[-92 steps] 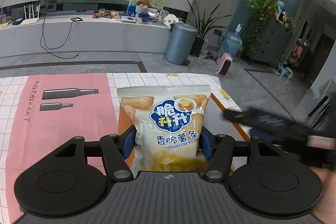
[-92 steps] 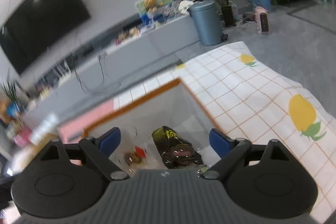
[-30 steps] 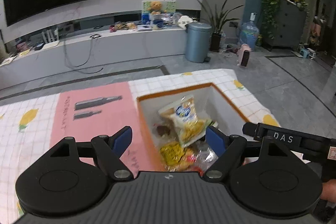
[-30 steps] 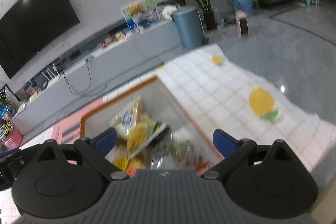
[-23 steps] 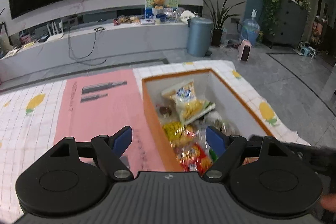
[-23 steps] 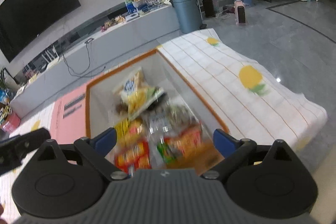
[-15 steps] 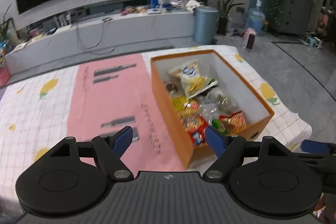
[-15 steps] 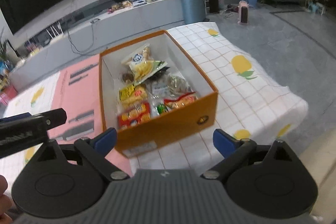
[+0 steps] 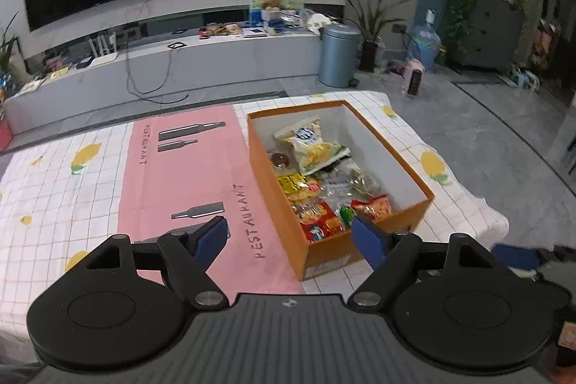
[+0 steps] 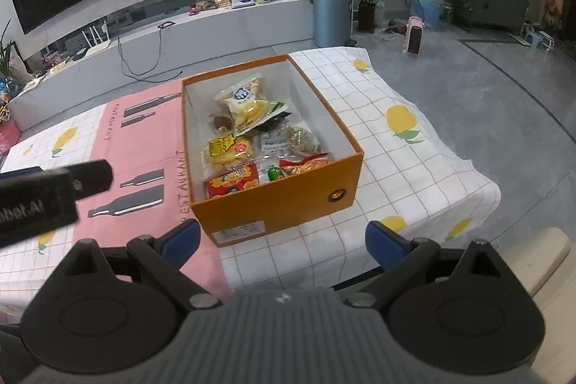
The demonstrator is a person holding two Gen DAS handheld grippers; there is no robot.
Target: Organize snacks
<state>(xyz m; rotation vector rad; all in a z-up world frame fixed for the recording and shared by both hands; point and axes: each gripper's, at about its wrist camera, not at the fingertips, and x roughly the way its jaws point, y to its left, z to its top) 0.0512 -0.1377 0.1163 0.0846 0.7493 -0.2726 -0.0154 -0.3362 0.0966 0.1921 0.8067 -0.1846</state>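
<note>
Both grippers have pulled up and back from the orange box [image 10: 277,204] since a second ago, when they hung low over its contents; now the whole box shows in both wrist views, standing on the checked lemon-print tablecloth [image 10: 406,164] beside the pink mat [image 9: 187,175]. The potato-sticks bag [image 10: 248,107], which the left gripper [image 9: 291,236] held three seconds ago, lies released in the far end of the box, leaning on other packets. The left gripper is spread wide and empty; the right gripper [image 10: 282,243] is likewise spread with nothing between its fingers. Below the bag lie a yellow packet [image 10: 226,150], a red packet [image 10: 234,182] and an orange-red packet [image 10: 304,164] near the front wall. No snack is visible loose on the cloth or mat, so the sorting looks finished or nearly so, and the retreat reads as a closing move.
</note>
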